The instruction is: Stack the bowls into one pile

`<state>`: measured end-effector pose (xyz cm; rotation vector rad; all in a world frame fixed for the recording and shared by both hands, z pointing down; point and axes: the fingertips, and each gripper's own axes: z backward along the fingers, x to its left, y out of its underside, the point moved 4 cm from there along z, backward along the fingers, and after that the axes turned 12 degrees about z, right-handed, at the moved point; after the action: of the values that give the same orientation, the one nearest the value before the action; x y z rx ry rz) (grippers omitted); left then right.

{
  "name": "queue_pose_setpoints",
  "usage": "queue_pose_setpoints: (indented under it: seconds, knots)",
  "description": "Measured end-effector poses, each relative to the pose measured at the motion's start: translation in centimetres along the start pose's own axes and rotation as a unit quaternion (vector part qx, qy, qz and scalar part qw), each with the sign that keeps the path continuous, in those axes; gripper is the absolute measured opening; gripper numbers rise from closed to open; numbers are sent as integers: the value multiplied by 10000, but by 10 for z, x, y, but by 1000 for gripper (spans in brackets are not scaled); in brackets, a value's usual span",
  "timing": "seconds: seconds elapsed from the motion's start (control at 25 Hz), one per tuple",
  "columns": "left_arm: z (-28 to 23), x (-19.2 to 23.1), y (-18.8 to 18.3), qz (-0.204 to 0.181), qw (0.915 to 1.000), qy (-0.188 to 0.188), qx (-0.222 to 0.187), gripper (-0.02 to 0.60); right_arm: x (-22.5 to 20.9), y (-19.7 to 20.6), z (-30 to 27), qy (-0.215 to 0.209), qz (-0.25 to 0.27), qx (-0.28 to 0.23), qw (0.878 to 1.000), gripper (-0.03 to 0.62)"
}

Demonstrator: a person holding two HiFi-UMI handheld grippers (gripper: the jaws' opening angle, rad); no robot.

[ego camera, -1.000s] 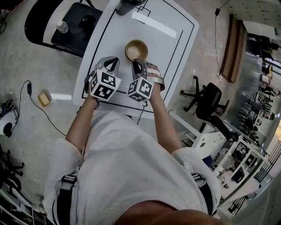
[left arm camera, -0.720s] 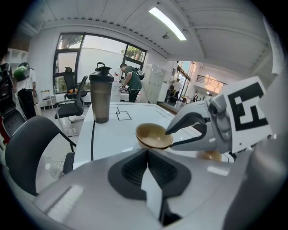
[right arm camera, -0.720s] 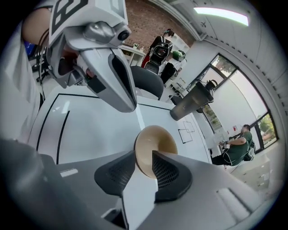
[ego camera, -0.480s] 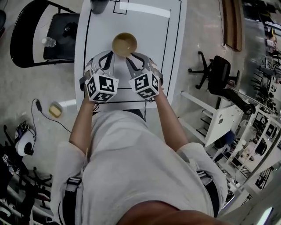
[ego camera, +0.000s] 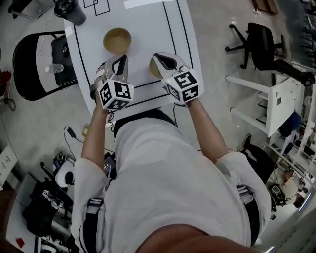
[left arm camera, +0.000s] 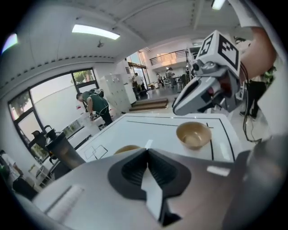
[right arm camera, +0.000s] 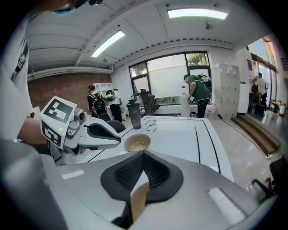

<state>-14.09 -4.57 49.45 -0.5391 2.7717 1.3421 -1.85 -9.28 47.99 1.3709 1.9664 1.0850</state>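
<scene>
Our left tool [left arm camera: 147, 151] was shut tight. Its two jaws were pressed together and nothing was between them. It hung a little above the counter [ego camera: 148, 29].

Our right tool [right arm camera: 143, 153] was shut too. Its jaws had just been closing, and they had closed on nothing. Through the gap behind its jaws we saw a bit of tan. That was the near tan bowl [left arm camera: 193, 134] under it.

That bowl sat upright on the counter, right below the right tool's tips, and the tool did not touch it. In the head view the tool hid most of this bowl. The far tan bowl [ego camera: 117, 40] sat upright on the counter too, just past the tip of the left tool, and nothing touched it. The two bowls were apart, each by itself, so they were not in a pile yet.

The counter was white with thin black lines drawn on it. A dark tumbler [ego camera: 69, 10] stood at its far left corner, well away from the bowls.

A black chair [ego camera: 29, 64] stood on the floor beside the counter on our left, with a clear bottle [ego camera: 56, 68] on its seat. A black office chair [ego camera: 259, 39] stood on the floor well off to our right. A person in a green top [right arm camera: 198, 94] stood far back in the room.
</scene>
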Motion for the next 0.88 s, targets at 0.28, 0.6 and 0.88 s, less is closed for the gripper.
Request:
queue_pose_setpoints:
  seconds: [0.28,0.6,0.88]
  knots:
    - [8,-54,-21,-114,9991,418,-23,2,-8,32,58,321,-244,132,9991,0]
    - [3,-103,-28,-763,9956,535,127,2,-7,58,96,385,-467,94,9981,-1]
    - [2,-128,-28,-1342,9873,724,442,2,-3,68,112,483,-731,-26,9962,-2]
